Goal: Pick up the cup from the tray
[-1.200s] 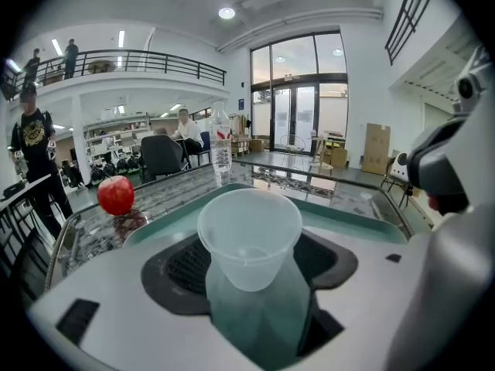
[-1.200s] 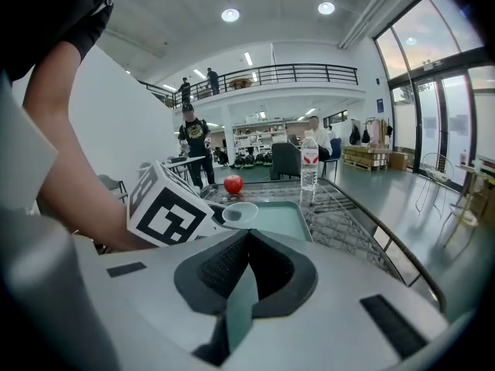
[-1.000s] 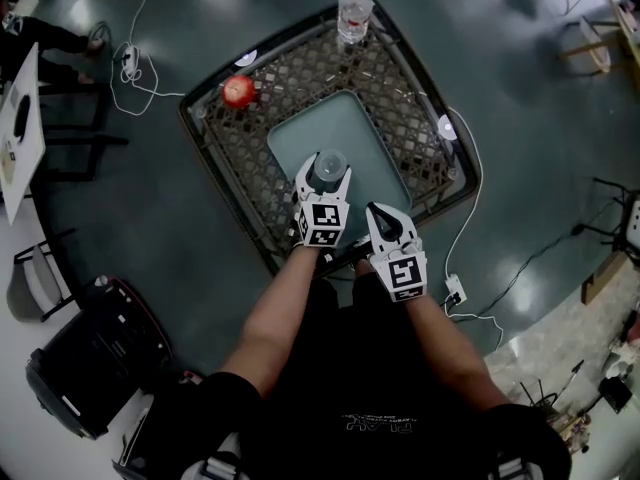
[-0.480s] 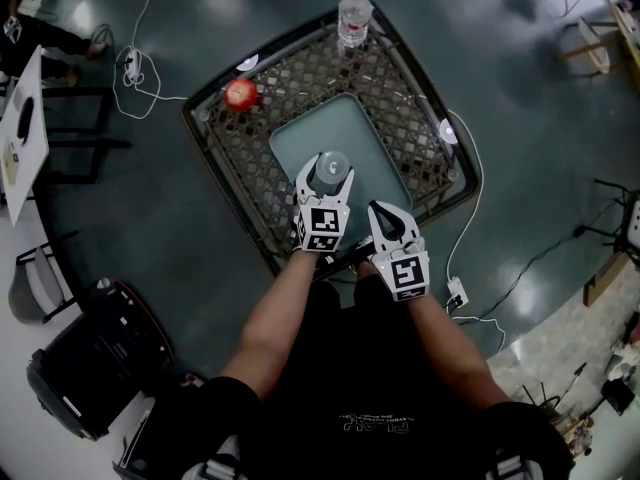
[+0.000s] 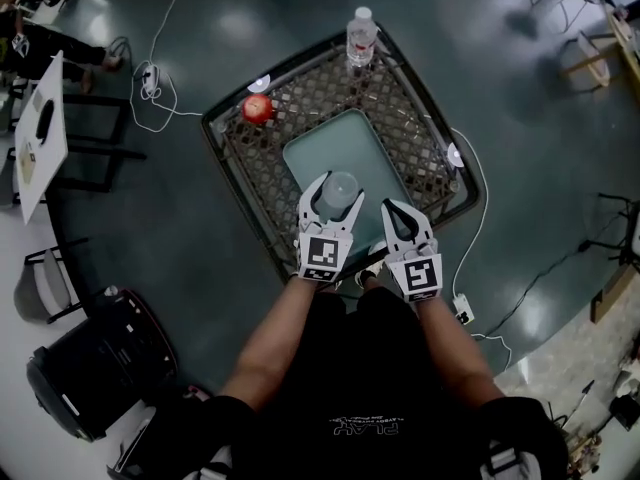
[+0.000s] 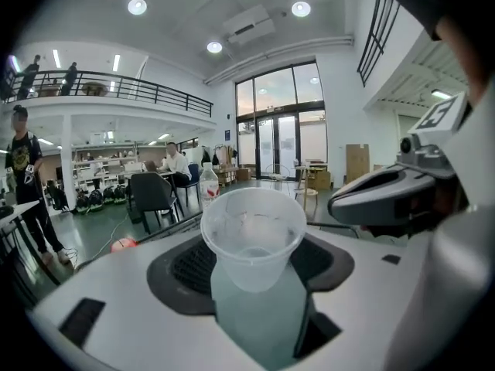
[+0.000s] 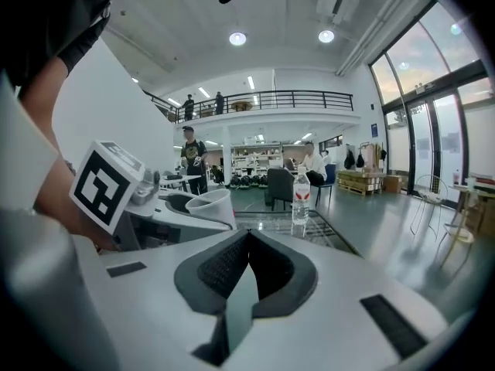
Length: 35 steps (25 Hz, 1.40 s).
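A clear plastic cup (image 5: 338,192) stands upright between the jaws of my left gripper (image 5: 333,198), which is shut on it. In the head view the cup is over the near end of the pale teal tray (image 5: 350,143). The left gripper view shows the cup (image 6: 251,234) pinched by its sides, rim up, with nothing in it. My right gripper (image 5: 396,210) is just right of the left one, shut and holding nothing. In the right gripper view the jaw pads (image 7: 232,265) meet at their tips, and the cup (image 7: 207,205) appears to the left.
The tray lies in the middle of a dark wicker-mesh table (image 5: 405,118). A red apple (image 5: 258,108) sits at its far left corner and a water bottle (image 5: 361,36) at its far corner. Cables and power strips (image 5: 462,314) lie on the floor around it, and chairs stand at the left.
The whole head view has shifted, so the table sits lower and further right. The left gripper keeps its hold on the cup, which is now closer to the tray's near end.
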Each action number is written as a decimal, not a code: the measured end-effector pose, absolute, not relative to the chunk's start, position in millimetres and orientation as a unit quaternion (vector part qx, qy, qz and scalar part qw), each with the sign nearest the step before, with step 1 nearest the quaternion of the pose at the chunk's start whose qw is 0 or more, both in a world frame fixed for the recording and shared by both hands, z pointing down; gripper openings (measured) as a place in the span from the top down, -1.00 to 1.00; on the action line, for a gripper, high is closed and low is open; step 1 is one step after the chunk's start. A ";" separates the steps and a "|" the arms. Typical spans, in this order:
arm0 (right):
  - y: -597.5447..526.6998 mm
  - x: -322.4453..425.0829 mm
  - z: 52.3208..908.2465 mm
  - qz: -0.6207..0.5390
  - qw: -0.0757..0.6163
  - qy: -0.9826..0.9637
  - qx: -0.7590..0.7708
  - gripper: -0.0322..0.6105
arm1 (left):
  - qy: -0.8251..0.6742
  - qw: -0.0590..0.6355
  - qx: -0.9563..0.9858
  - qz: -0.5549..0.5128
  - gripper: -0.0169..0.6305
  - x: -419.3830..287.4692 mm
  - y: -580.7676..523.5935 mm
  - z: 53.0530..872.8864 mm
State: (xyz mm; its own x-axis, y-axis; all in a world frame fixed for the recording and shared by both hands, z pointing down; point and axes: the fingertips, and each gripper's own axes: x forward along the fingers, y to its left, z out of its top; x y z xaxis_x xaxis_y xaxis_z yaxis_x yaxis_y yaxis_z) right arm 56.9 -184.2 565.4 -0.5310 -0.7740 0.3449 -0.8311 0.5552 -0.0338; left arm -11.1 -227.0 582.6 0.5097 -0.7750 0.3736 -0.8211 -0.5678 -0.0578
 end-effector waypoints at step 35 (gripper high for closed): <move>-150.0 12.8 424.8 -0.029 0.076 -0.905 0.419 0.87 | -0.461 0.050 0.876 0.133 0.03 -44.2 -149.3 445.8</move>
State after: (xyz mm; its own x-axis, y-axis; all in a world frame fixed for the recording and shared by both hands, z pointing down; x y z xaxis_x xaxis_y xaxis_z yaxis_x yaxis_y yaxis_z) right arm 12.8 -150.0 424.8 -0.6382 -0.7616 0.1121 -0.7528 0.6479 0.1161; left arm -44.2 -149.3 445.8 0.5396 -0.7945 0.2786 -0.8212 -0.5697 -0.0341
